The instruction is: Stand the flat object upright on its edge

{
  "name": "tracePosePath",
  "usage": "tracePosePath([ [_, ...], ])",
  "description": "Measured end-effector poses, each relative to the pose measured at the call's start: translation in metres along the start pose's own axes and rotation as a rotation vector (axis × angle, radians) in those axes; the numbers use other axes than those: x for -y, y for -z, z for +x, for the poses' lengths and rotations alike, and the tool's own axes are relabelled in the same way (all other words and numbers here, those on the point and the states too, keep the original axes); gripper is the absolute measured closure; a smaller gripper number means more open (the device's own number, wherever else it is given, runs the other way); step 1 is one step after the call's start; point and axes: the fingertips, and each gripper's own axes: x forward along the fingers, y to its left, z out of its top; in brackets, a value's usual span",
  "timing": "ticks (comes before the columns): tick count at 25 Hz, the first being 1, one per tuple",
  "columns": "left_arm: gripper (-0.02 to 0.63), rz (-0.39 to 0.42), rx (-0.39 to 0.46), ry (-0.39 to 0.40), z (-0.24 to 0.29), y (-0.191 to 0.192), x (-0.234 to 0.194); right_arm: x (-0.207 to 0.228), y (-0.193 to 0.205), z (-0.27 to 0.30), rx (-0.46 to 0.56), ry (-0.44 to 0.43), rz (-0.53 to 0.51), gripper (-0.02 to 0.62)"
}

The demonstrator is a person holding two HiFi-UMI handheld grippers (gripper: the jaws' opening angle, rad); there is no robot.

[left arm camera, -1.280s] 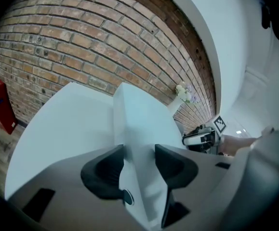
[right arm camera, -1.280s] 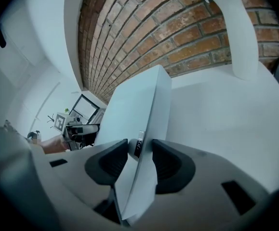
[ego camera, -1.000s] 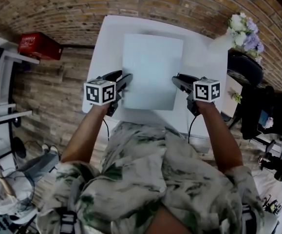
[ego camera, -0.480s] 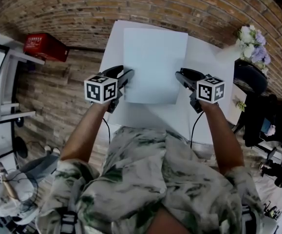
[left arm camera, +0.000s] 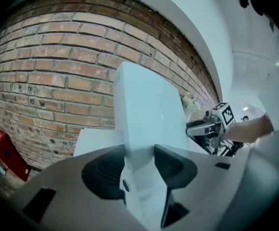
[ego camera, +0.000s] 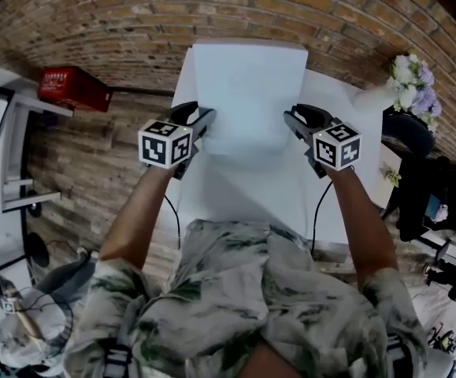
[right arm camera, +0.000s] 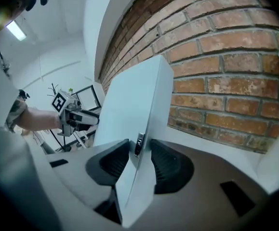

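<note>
- L gripper (left arm camera: pixel 139 163): jaws closing, pads pinching L side edge of flat white panel (left arm camera: pixel 146 109).
- R gripper (right arm camera: pixel 138 159): jaws closing too, pads clamped on panel's R side edge; small port (right arm camera: pixel 138 146) on that edge sits btwn pads.
- Panel tipped up near upright at far end of white table (ego camera: pixel 243 191), close to brick wall (ego camera: pixel 117 22).
- Can't tell if its bottom edge touches table.
- Head view: grippers about level, one each side of panel.
- Far R of table: flowers (ego camera: pixel 407 81), apart from panel; red box (ego camera: pixel 72 87) off to L by wall.
</note>
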Motion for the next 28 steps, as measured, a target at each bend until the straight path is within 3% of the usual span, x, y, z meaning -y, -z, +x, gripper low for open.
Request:
tracePosePath([
  [7,0.402,0.044,-0.005,-0.006,0.019,-0.016,-0.03,0.014,-0.022,0.026,0.017,0.042,-0.068,0.436],
  [15,0.408,0.129,-0.01,-0.025,0.051,-0.039,-0.058,0.042,-0.039,0.053,0.033,0.151,-0.204,0.442],
  [28,0.41,0.263,0.003,-0.07,0.103,-0.084,-0.092,0.089,-0.065,0.084,0.048,0.291,-0.302,0.452],
])
